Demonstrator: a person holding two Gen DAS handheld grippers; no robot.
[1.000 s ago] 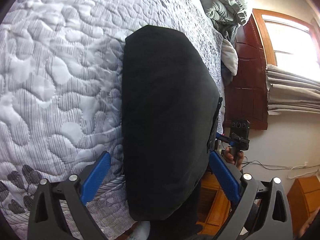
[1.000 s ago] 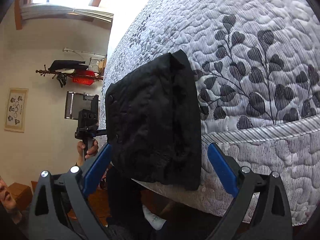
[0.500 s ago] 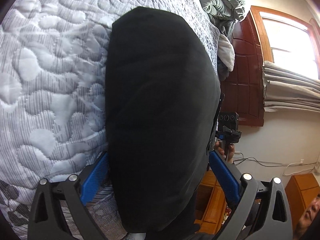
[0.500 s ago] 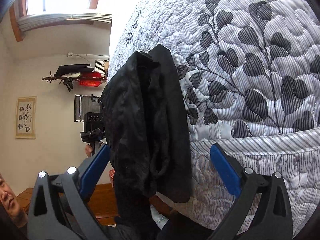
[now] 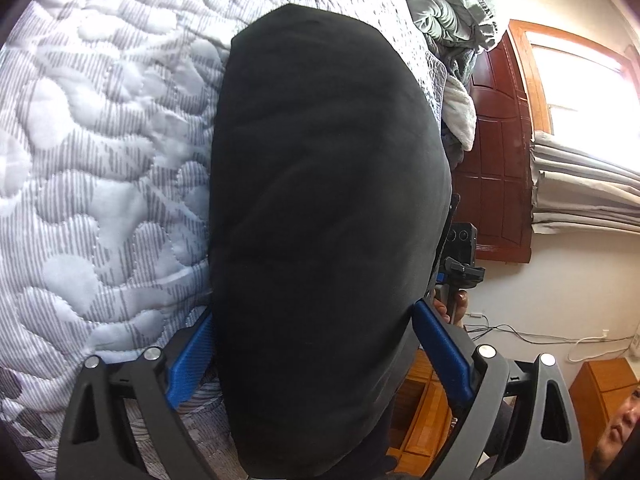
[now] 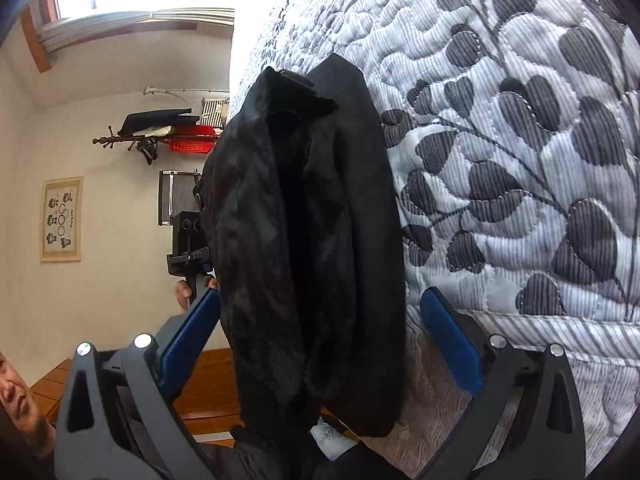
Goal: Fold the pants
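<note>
The pants (image 5: 328, 248) are lying as a compact black bundle at the edge of the bed (image 5: 104, 160), with one end overhanging the side. From the right wrist view the layers are standing partly apart, so the fold is not sitting flat.

The left gripper (image 5: 312, 344) is straddling the near end of the bundle: its blue fingers (image 5: 192, 356) are spread wide on either side of the cloth, not clamped on it. The right gripper (image 6: 320, 340) is doing the same from the opposite end, fingers (image 6: 448, 340) apart, with the stacked layers running between them. Whether any pad is touching the fabric cannot be told.

Judgement: the work is sitting at a late stage, either the last fold or the squaring-up of the finished stack. The next move is calling for both grippers to close on their ends together, catching all layers, then to lift or press evenly so the bundle is not sliding off the bed edge or springing open.

Writing: a framed print (image 6: 62, 219) on the wall is showing small figures and rings; nothing on it is readable. No brand or label is showing on the pants or the grippers.
</note>
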